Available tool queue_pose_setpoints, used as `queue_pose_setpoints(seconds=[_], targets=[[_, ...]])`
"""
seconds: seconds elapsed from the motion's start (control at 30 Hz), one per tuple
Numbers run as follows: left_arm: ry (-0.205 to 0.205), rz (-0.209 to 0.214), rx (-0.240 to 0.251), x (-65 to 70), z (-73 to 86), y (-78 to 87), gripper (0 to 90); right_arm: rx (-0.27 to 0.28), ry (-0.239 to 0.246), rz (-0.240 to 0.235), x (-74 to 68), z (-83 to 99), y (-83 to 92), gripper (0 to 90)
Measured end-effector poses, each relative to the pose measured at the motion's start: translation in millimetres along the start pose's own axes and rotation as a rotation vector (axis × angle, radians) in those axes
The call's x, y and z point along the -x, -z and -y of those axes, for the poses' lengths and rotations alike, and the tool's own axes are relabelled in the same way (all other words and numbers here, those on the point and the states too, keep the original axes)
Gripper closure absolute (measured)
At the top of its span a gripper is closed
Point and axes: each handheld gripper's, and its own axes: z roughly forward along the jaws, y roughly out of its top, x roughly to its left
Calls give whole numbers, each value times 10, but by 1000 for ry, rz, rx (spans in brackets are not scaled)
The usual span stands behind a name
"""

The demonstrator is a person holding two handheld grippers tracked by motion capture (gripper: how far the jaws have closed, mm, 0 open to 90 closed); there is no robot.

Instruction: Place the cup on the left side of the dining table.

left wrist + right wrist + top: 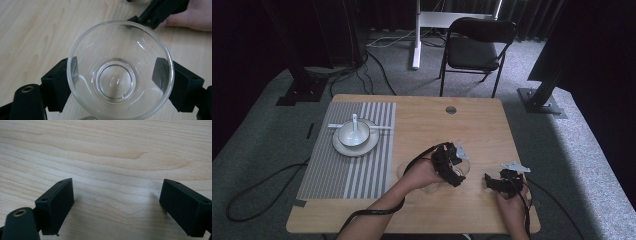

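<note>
Presently, on and around the table:

- Left gripper (120, 82): jaws closed on a clear glass bowl (120, 72), one black jaw against each side of its wall. In the left gripper view the bowl's mouth faces the camera, and the wood grain shows through its round base. In the high view this gripper (452, 167) is right of the table's middle, toward the near edge.
- Clear glass bowl, location: between the left gripper's jaws, above the wooden table (427, 120); whether it touches the tabletop cannot be told. A further curved glass rim shows at the bottom edge of the left gripper view, too little of it to identify.
- Right gripper (117, 205): jaws spread wide with nothing between them, only bare wood beneath. In the high view it (502, 182) is near the table's right front corner, just beside the left gripper but apart from it.
- Striped grey placemat (347, 155): covers the table's left part.
- White plate (343, 147): on the placemat, carrying a white bowl (353, 132) with a white spoon (355, 121) standing in it.
- Black folding chair (477, 50): on the carpet beyond the table's far edge.
</note>
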Motion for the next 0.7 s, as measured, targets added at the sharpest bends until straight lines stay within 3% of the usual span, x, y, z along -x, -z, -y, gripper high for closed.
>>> queue_pose_setpoints(seconds=[0.33, 0.7], targets=[[77, -57, 57, -292, 76, 257, 188, 1, 3, 1, 2, 0, -1, 118], [123, -131, 69, -518, 193, 538, 189, 1, 3, 1, 2, 1, -1, 118]])
